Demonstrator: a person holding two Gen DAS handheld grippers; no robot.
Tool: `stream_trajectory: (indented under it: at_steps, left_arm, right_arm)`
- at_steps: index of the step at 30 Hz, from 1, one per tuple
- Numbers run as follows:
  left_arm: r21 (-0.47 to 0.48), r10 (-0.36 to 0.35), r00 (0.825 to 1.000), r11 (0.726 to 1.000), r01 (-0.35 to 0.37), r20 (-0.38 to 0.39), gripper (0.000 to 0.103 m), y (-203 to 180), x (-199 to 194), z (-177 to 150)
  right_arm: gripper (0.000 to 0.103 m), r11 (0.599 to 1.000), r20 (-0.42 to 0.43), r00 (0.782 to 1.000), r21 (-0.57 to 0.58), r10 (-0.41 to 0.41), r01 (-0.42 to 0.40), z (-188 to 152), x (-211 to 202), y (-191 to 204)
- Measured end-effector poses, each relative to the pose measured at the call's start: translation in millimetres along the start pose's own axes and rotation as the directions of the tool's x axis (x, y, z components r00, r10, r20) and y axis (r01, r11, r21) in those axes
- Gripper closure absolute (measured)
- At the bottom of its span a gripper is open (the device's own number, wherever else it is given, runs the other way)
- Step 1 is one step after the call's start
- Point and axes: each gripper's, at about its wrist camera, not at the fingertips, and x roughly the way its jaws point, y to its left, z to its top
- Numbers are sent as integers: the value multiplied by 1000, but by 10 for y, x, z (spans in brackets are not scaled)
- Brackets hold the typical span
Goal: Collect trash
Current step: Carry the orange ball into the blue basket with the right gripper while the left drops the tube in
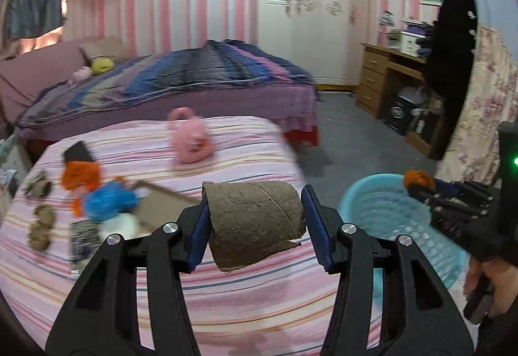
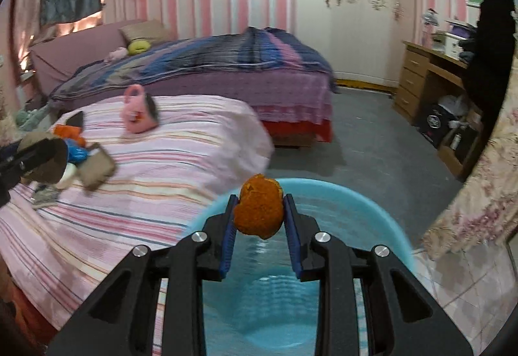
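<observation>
Left tongs [image 1: 255, 220] clamp brown cardboard tube [image 1: 254, 221] over striped bed [image 1: 226, 291] | right tongs [image 2: 259, 220] clamp orange peel [image 2: 258, 210] above blue basket [image 2: 372, 210]

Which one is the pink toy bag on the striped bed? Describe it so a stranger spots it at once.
Start at the pink striped bed. The trash is heaped near its left edge; further back, alone, sits the pink toy bag. It is the only item with a looped handle on top, soft and plush pink, unlike the orange and blue scraps in the heap.
</observation>
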Motion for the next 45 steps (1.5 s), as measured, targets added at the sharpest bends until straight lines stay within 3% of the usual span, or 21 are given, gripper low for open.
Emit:
stream_trajectory:
  at_steps: [9,17,20,22,24,26,38,39,43,45]
  left_arm:
    - [28,-100,994,994,102,-43,51,-754,458,-72]
    - [82,-131,985,987,140,-109,51,-1140,901,-236]
    - [78,-167,976,981,179,-141,51,-1127,997,-266]
    - [76,-177,972,979,190,-154,42,-1110,1037,-275]
    - [70,-167,975,981,179,-148,24,-1077,1035,-280]
    - [69,-162,977,983,173,-137,19,-1049,1021,-282]
    - [79,-88,992,992,96,-90,10,-744,839,-291]
    - [77,-85,992,993,92,-88,9,-709,830,-290]
    - [61,-66,994,996,71,-82,9,-546,773,-286]
    - [57,-57,995,997,61,-76,9,-457,731,-282]
  right_arm:
    - [75,991,-26,996,105,-82,84,-250,3,-786]
    - [75,990,-36,997,116,-72,76,-371,25,-936]
    - [75,992,-35,997,104,-71,74,-377,39,-904]
    - [75,992,-32,997,103,-71,74,-375,47,-872]
    - [75,992,-33,997,99,-73,75,-384,62,-848]
    - [75,993,-34,996,92,-77,79,-387,62,-838]
    - [72,992,-37,996,100,-78,81,-369,84,-783]
    - [69,992,-42,996,95,-80,84,-364,91,-757]
    - [29,990,-29,994,85,-109,111,-336,80,-679]
    - [25,990,-31,993,83,-113,115,-315,87,-641]
